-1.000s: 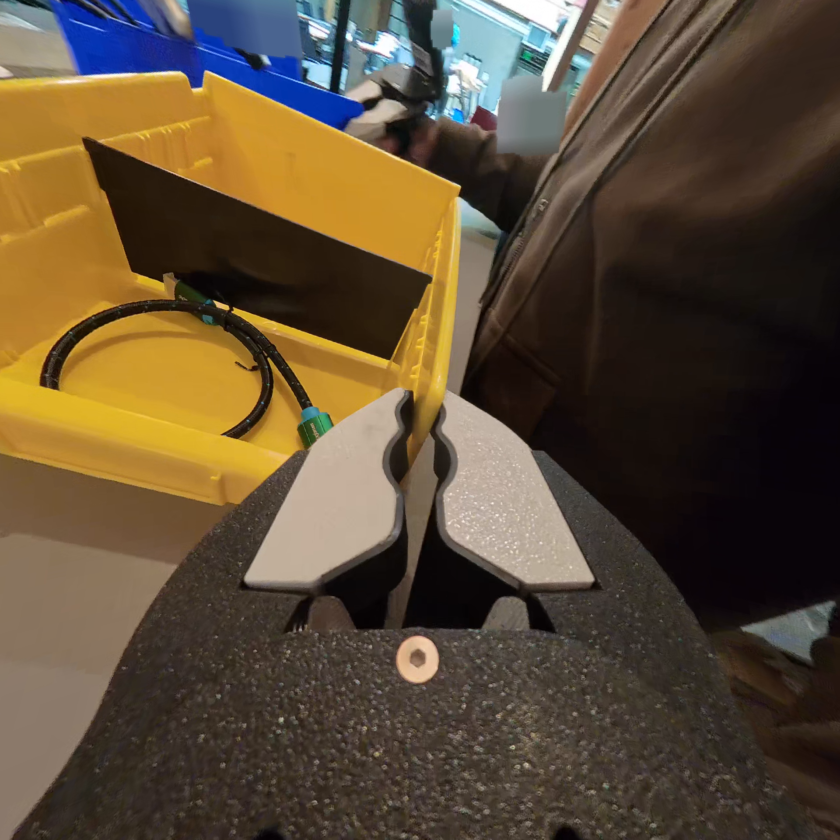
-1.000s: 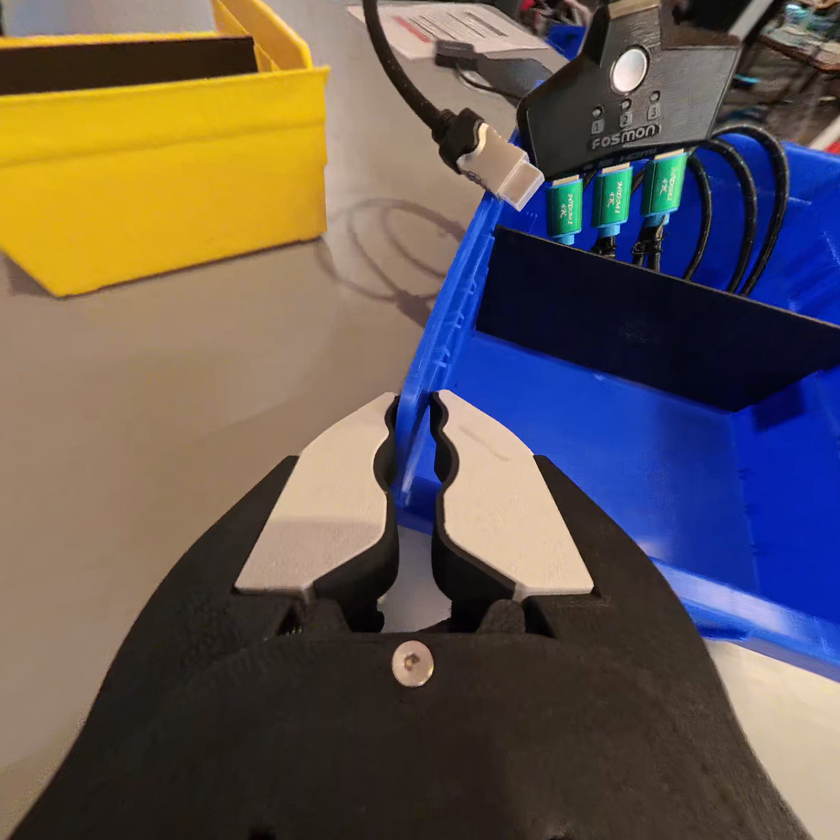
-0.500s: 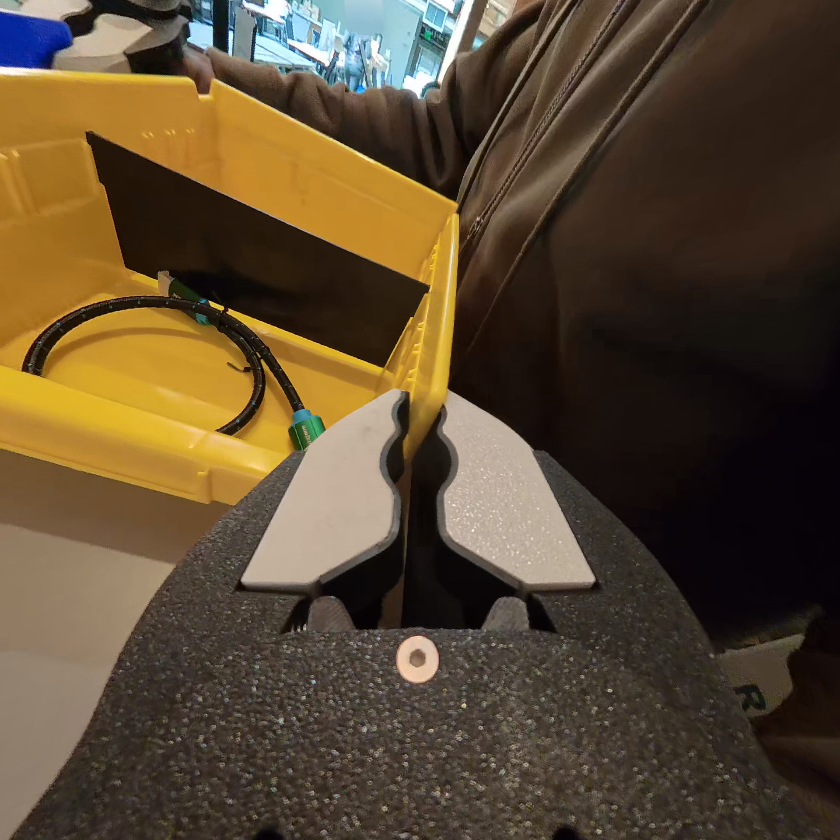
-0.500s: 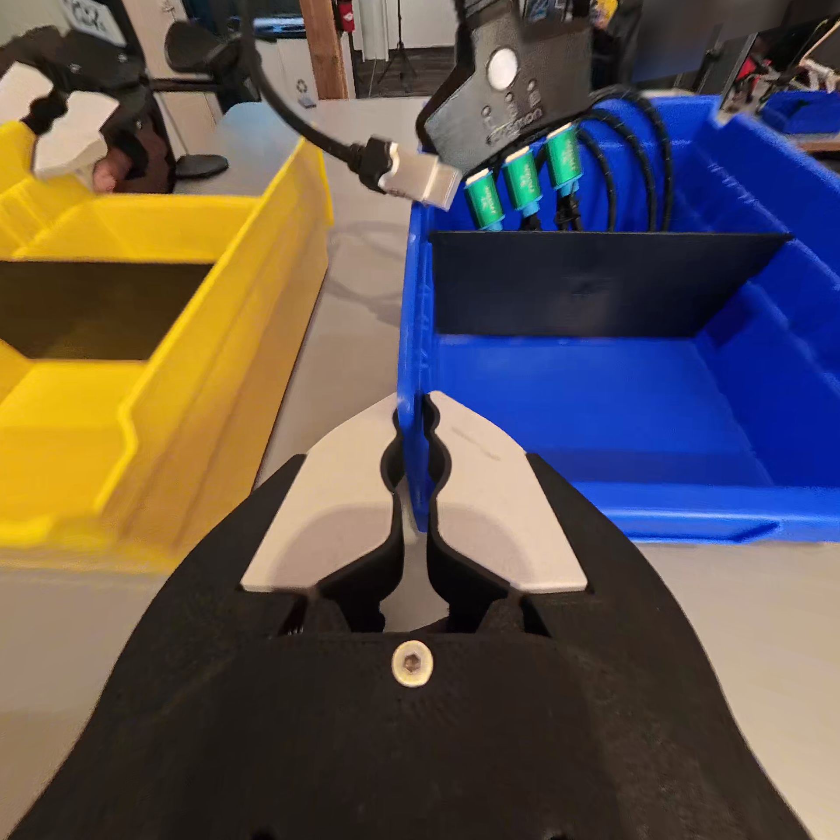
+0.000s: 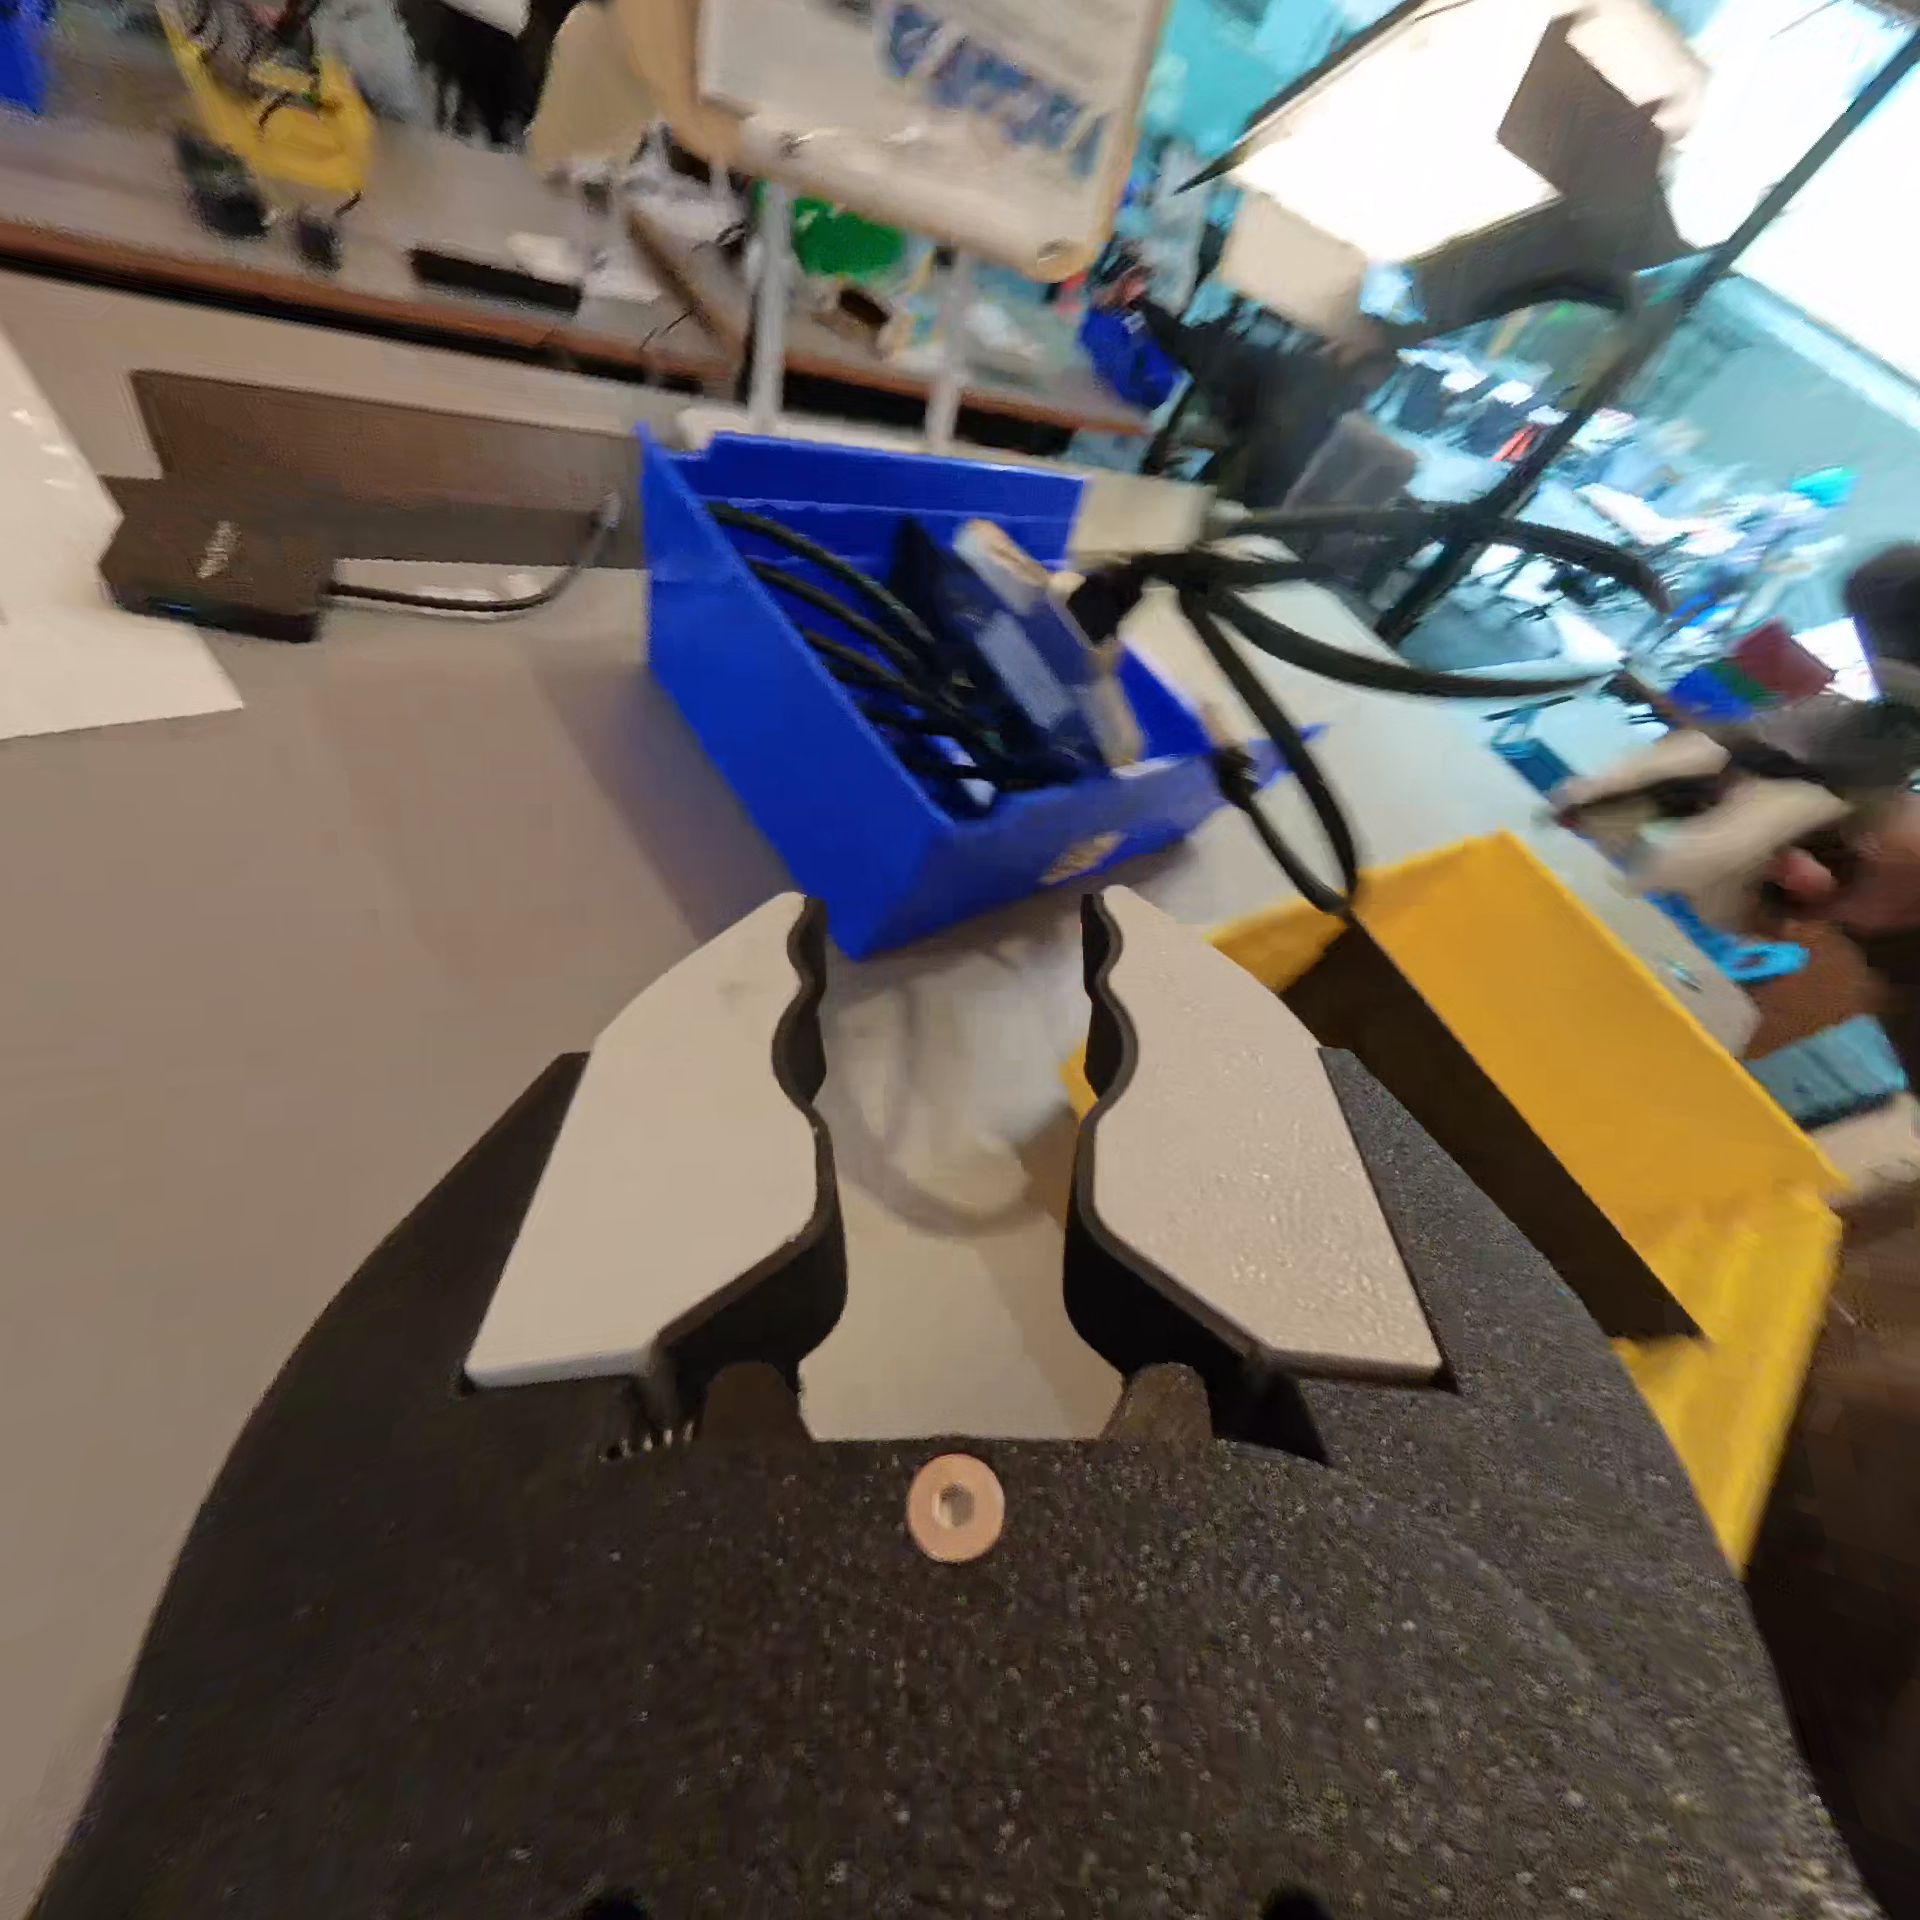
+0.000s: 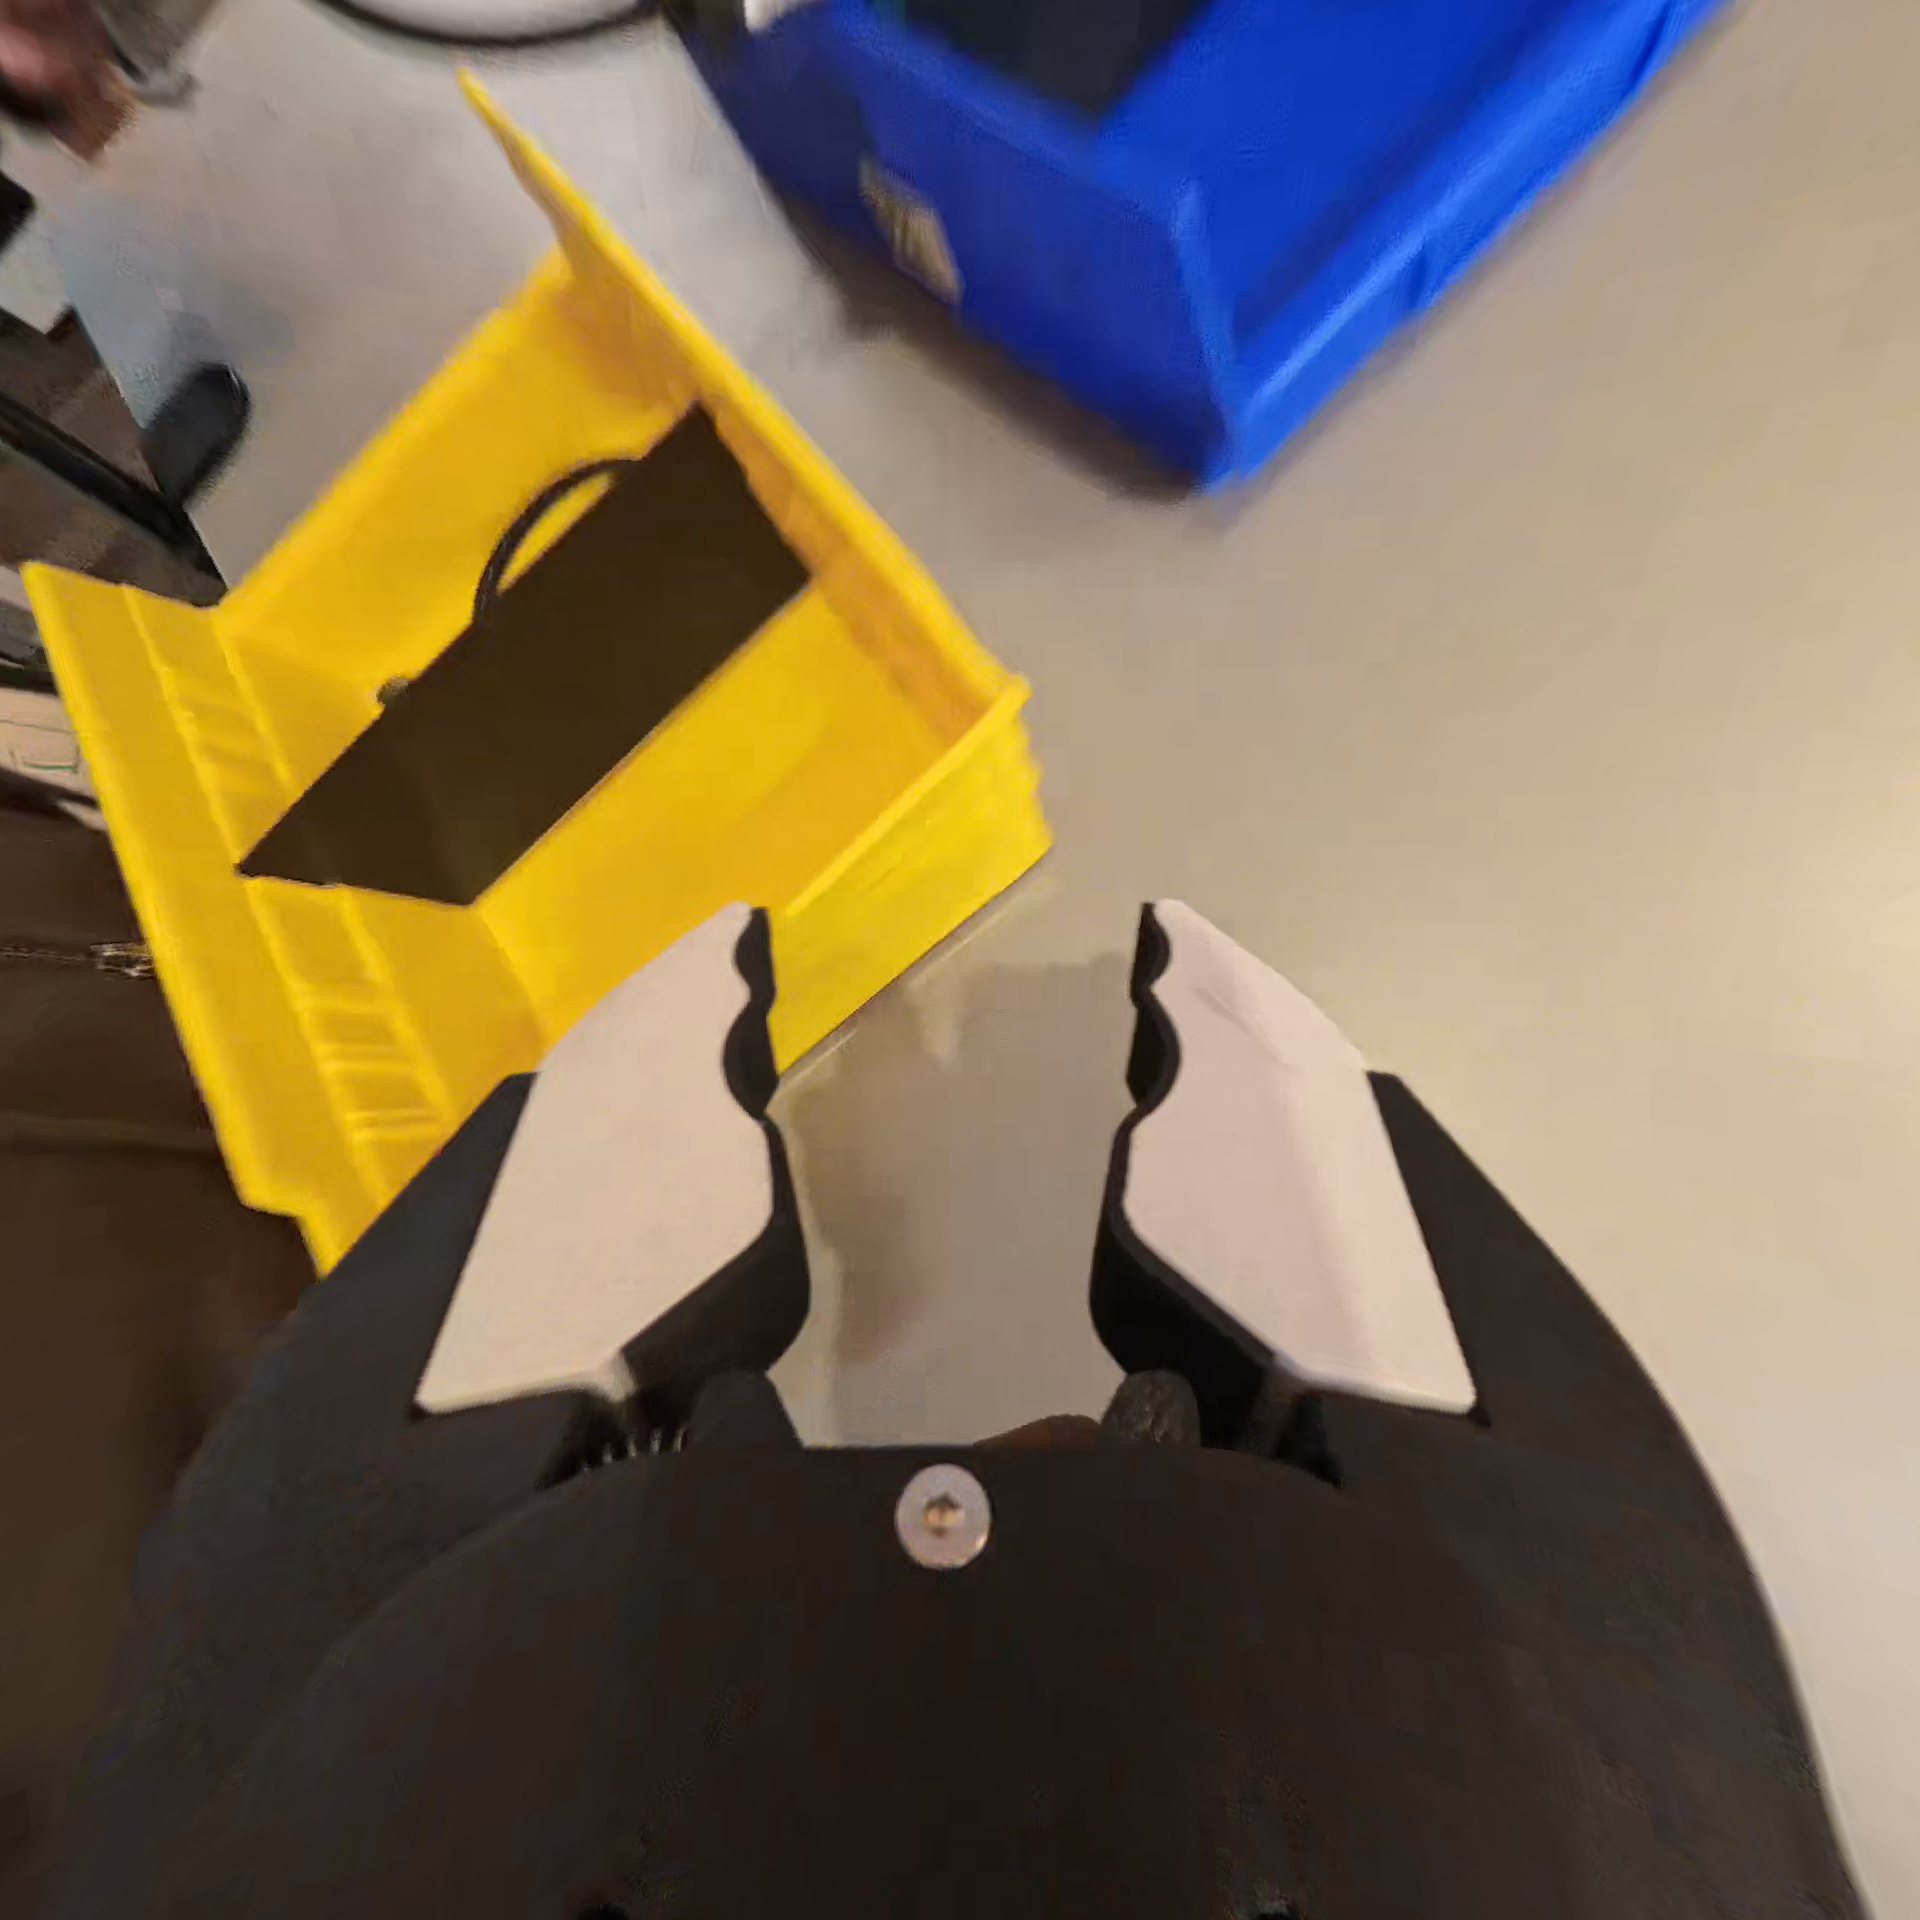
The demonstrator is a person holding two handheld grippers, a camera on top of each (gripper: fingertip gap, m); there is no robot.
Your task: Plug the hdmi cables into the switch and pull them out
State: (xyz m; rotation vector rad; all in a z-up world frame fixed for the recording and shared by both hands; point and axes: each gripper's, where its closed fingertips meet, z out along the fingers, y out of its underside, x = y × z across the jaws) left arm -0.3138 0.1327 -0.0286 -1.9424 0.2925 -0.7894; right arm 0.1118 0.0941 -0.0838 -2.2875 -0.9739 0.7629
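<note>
My left gripper (image 5: 945, 925) is open and empty above the grey table (image 5: 312, 935). Ahead of it stands a blue bin (image 5: 831, 758) with black cables and a black switch box inside. A yellow bin (image 5: 1558, 1039) with a black divider lies to its right. My right gripper (image 6: 951, 925) is open and empty over the table (image 6: 1455, 831). The yellow bin (image 6: 883, 810) lies just left of its fingertips, and a black cable (image 6: 530, 530) shows behind its black divider (image 6: 520, 686). The blue bin (image 6: 1195, 239) is at the top. The right gripper also shows far right in the left wrist view (image 5: 1704, 800).
A black cable (image 5: 1278, 790) loops from the blue bin toward the yellow bin. A black box (image 5: 208, 571) and white paper (image 5: 62, 623) lie at the table's far left. A person in a brown jacket (image 6: 104, 1039) stands at the left. Cluttered benches stand behind. One gripper's finger ends stand about 45 cm off the other's.
Both grippers were shut on bin walls, left on the yellow bin, right on the blue one. Both have let go, opened wide and pulled back and up, away from the bins.
</note>
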